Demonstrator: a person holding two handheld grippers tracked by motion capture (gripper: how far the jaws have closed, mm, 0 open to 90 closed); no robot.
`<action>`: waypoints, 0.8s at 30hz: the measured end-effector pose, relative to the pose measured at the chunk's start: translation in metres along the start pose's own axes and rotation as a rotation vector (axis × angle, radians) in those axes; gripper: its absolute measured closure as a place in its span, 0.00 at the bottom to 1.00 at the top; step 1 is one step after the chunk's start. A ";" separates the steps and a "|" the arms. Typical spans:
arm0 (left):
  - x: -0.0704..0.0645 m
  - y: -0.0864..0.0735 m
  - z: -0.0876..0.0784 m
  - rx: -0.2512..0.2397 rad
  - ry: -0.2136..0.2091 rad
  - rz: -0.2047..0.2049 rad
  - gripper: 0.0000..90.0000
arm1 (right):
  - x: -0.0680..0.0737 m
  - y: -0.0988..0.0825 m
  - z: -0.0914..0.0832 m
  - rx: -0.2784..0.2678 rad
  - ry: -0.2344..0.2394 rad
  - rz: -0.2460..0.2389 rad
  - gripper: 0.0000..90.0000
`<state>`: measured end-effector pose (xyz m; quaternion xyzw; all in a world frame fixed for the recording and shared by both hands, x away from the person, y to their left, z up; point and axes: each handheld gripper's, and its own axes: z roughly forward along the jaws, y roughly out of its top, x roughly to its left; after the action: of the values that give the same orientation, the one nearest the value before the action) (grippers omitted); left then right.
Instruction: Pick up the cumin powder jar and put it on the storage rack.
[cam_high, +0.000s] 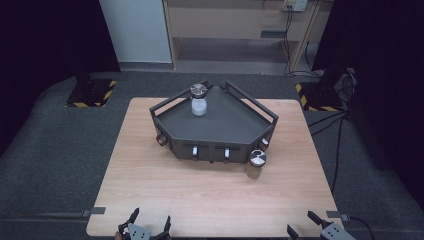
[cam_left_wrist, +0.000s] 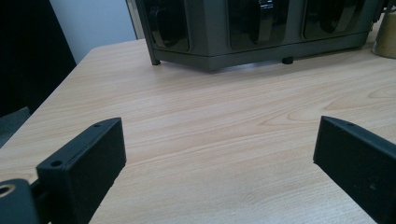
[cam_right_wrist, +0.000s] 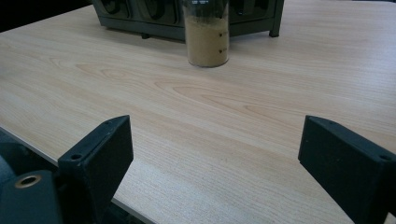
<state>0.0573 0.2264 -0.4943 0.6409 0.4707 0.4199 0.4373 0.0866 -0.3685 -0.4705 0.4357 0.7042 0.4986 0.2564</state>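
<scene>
Left claw (cam_high: 148, 223) is hanging at the near desk (cam_high: 150, 195) edge, jaws spread wide, gripping nothing. Well beyond it, the dark corner rack (cam_high: 215, 125) is sitting mid-desk, its long front facing the person, a white jar (cam_high: 199, 100) standing upright on top. Just right of the rack's front, a jar of tan powder (cam_right_wrist: 206, 39) is standing upright on the desk. Right claw (cam_high: 305, 225) is waiting wide open, empty, well short of that jar.

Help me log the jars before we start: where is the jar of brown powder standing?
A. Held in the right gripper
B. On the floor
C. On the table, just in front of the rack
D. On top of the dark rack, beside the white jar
C: the brown-powder jar stands on the bare table just in front of the rack, while the white jar sits on top of it.
</scene>
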 end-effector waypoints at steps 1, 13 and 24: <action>0.000 0.000 0.000 0.000 -0.001 0.001 0.02 | 0.000 0.000 -0.001 -0.001 -0.001 -0.001 0.12; 0.000 0.001 0.005 -0.006 0.012 -0.014 0.02 | 0.004 0.005 -0.012 -0.033 -0.006 -0.024 0.11; 0.001 0.001 0.006 -0.010 0.004 -0.034 0.02 | 0.005 0.041 0.004 -0.080 0.007 -0.071 0.11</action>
<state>0.0638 0.2263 -0.4945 0.6299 0.4804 0.4161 0.4464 0.1024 -0.3574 -0.4338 0.3979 0.6996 0.5186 0.2886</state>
